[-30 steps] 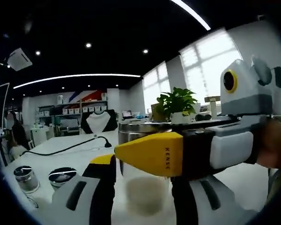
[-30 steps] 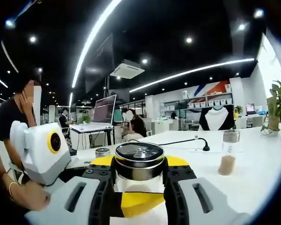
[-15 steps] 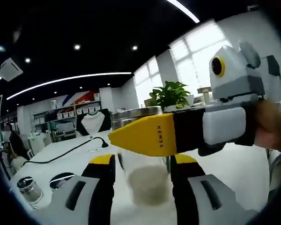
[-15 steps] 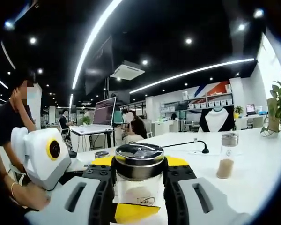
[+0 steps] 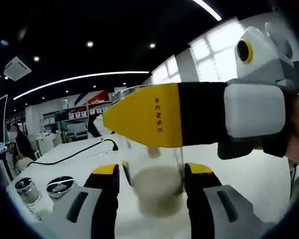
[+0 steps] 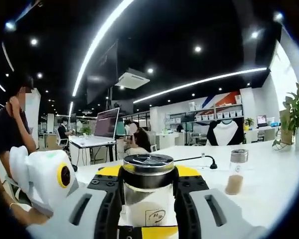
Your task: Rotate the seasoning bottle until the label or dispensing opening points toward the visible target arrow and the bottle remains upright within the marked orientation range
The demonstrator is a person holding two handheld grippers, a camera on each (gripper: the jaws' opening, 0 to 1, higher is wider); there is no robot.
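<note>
We see the seasoning bottle [image 6: 148,196] as clear glossy glass with a shiny metal lid; the table [image 6: 269,184] looks smooth white.

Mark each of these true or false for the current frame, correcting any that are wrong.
1. The seasoning bottle sits between the right gripper fingers. True.
2. The bottle lies on its side. False: it stands upright, metal cap on top.
3. The left gripper is closed on the bottle's lower glass body. True.
4. A second small bottle stands on the white table. True.
5. The laptop is closed. False: its screen is up.
</note>
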